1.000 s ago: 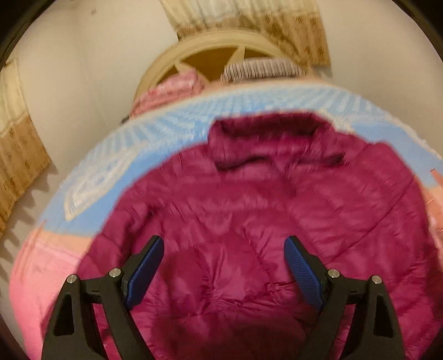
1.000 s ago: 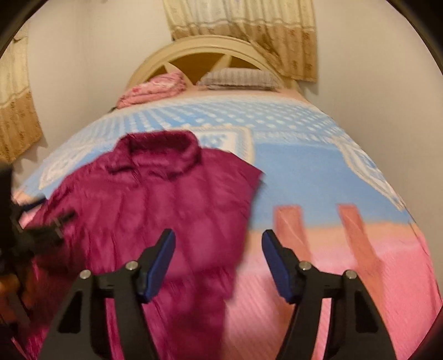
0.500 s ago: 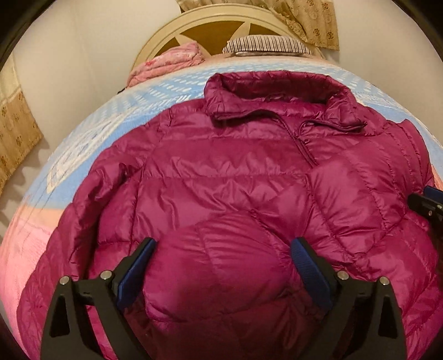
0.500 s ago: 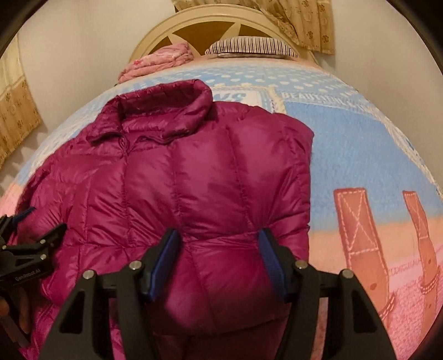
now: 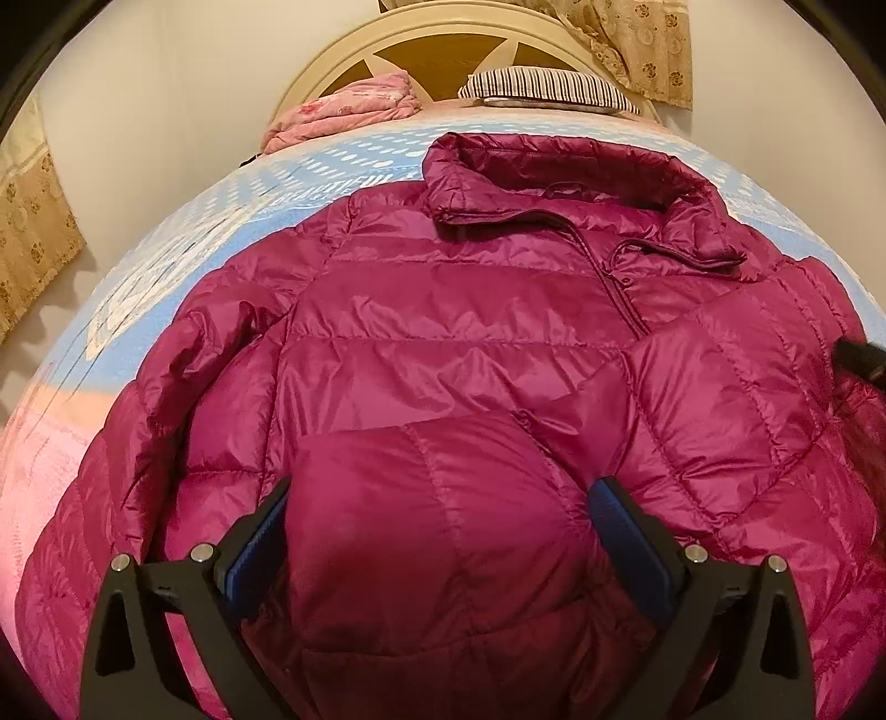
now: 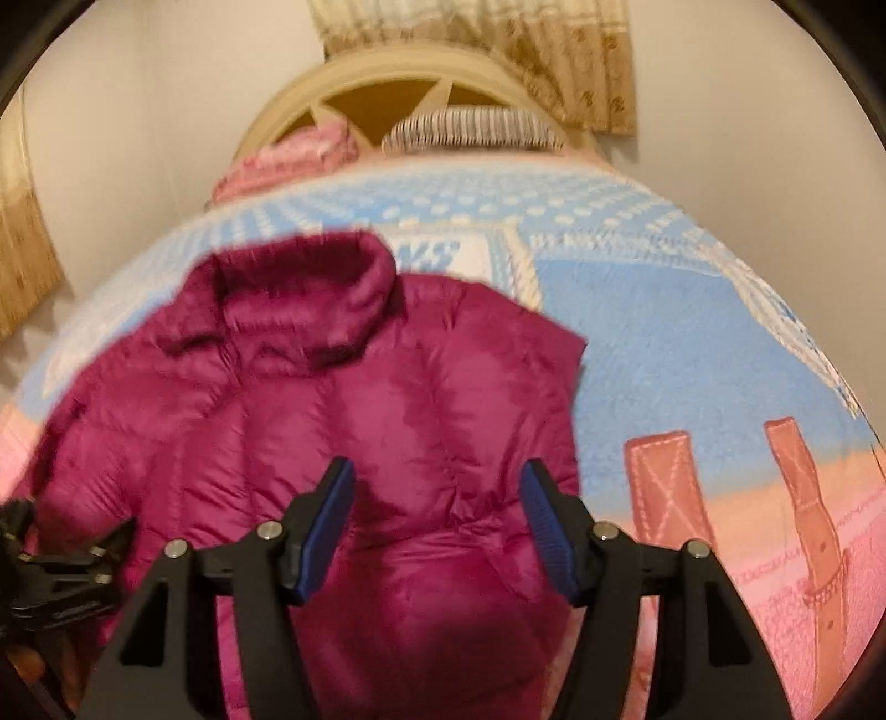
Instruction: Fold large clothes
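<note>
Fingers spread over jacket — blue-pink bedspread, headboard.

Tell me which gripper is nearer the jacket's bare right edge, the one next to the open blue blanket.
Right. The right gripper hovers open over the jacket beside that edge; the left gripper straddles puffed fabric toward the jacket's other side.

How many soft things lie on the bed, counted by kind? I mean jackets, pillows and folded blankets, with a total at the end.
Jacket, dark pink: 1
Striped pillow at the headboard: 1
Folded pink blanket beside the pillow: 1
Total: 3
</note>
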A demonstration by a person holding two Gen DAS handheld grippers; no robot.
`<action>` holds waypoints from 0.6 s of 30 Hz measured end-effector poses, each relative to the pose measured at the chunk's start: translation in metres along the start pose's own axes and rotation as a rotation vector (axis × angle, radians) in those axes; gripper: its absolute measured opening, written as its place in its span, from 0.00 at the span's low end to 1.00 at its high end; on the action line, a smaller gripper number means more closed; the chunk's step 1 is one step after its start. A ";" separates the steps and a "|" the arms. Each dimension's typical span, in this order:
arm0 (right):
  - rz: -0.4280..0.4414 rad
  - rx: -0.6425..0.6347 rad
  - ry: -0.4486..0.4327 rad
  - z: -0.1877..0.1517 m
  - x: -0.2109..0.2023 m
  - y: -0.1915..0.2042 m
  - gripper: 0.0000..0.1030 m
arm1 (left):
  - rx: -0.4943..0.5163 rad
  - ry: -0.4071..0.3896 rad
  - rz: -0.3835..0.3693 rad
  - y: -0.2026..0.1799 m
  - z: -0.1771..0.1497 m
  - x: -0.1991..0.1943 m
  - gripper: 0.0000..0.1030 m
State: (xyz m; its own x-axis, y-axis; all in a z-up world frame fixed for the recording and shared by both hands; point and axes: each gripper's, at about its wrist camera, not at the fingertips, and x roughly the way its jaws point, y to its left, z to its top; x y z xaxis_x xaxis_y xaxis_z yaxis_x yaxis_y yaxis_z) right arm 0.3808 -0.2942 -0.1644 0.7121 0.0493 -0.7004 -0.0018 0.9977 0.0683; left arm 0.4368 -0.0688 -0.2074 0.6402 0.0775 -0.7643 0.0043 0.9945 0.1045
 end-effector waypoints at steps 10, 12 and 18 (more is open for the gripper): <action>-0.058 -0.052 0.074 -0.003 -0.005 0.005 0.64 | -0.034 0.020 -0.043 0.007 0.001 0.003 0.99; -0.007 -0.027 0.043 -0.005 -0.030 0.007 0.72 | -0.039 0.021 -0.048 0.008 0.000 0.003 0.99; 0.073 -0.132 0.067 -0.034 -0.036 0.046 0.79 | -0.045 0.023 -0.055 0.009 0.000 0.003 0.99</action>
State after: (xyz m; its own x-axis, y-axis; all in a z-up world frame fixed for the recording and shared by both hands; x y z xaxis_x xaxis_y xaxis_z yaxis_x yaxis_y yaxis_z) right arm 0.3319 -0.2481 -0.1601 0.6584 0.1201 -0.7430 -0.1469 0.9887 0.0297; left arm 0.4388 -0.0595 -0.2089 0.6222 0.0236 -0.7825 0.0039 0.9994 0.0333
